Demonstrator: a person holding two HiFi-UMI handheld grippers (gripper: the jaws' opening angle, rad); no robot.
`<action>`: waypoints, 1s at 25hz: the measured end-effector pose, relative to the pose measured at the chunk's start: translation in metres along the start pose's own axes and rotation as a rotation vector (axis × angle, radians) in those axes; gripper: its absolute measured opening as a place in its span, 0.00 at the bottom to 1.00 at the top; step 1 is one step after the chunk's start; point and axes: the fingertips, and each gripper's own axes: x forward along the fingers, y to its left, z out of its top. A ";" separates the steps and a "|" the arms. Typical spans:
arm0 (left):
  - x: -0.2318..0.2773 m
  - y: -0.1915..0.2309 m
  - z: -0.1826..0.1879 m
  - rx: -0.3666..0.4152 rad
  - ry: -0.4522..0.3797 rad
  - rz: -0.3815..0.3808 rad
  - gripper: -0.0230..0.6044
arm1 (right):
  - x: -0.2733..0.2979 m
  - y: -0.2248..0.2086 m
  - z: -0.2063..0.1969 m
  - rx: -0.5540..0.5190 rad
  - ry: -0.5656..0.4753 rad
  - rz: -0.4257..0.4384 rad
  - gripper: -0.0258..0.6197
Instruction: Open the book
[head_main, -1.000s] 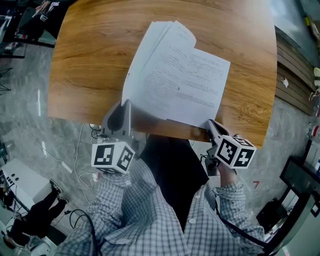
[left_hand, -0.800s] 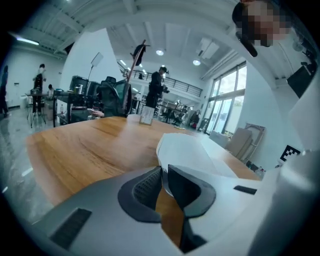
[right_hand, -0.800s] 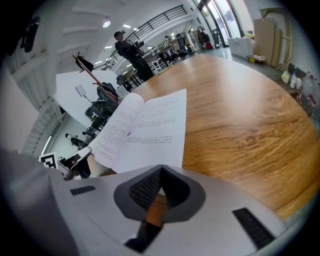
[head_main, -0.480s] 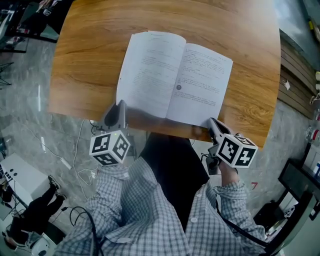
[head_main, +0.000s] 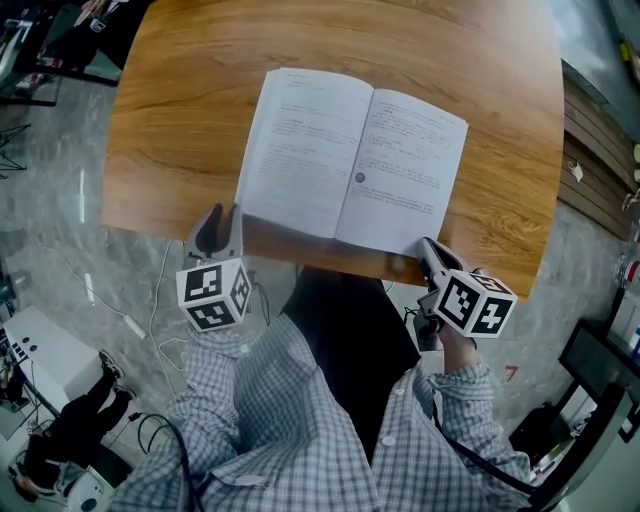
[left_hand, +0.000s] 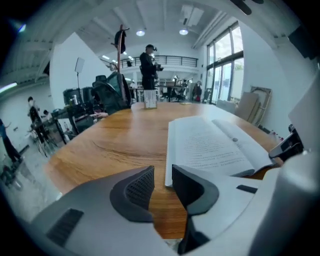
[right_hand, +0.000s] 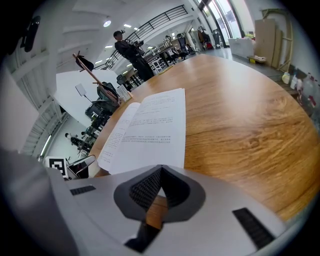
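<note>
The book (head_main: 352, 160) lies open and flat on the wooden table (head_main: 180, 130), both printed pages facing up. My left gripper (head_main: 218, 228) hovers at the table's near edge, just left of the book's near left corner. Its jaws are opening, and only bare wood shows between them. In the left gripper view the book (left_hand: 210, 145) lies ahead and to the right of the left gripper (left_hand: 162, 182). My right gripper (head_main: 425, 250) is shut, its tips at the book's near right corner. In the right gripper view the page (right_hand: 150, 130) ends right at the right gripper (right_hand: 160, 187).
The table's near edge runs just below both grippers. Bare wood stretches to the left (left_hand: 115, 135) and to the right (right_hand: 240, 125) of the book. A small container (left_hand: 150, 100) stands at the far end, a person (left_hand: 149, 65) behind it. Cables (head_main: 150, 330) lie on the floor.
The left-hand pages, raised and bowed a second ago, now lie flat. My left gripper has drawn back to the left off the book and its jaws have parted. The right gripper has not moved.
</note>
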 end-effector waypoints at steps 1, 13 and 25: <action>-0.005 0.007 0.007 0.019 -0.032 0.036 0.18 | 0.000 0.000 0.000 0.000 0.000 0.001 0.07; -0.004 -0.154 0.061 0.204 -0.263 -0.398 0.05 | 0.000 0.002 0.003 -0.014 -0.035 -0.001 0.07; -0.004 -0.196 0.060 0.209 -0.220 -0.514 0.05 | -0.050 0.043 0.079 -0.410 -0.512 -0.039 0.07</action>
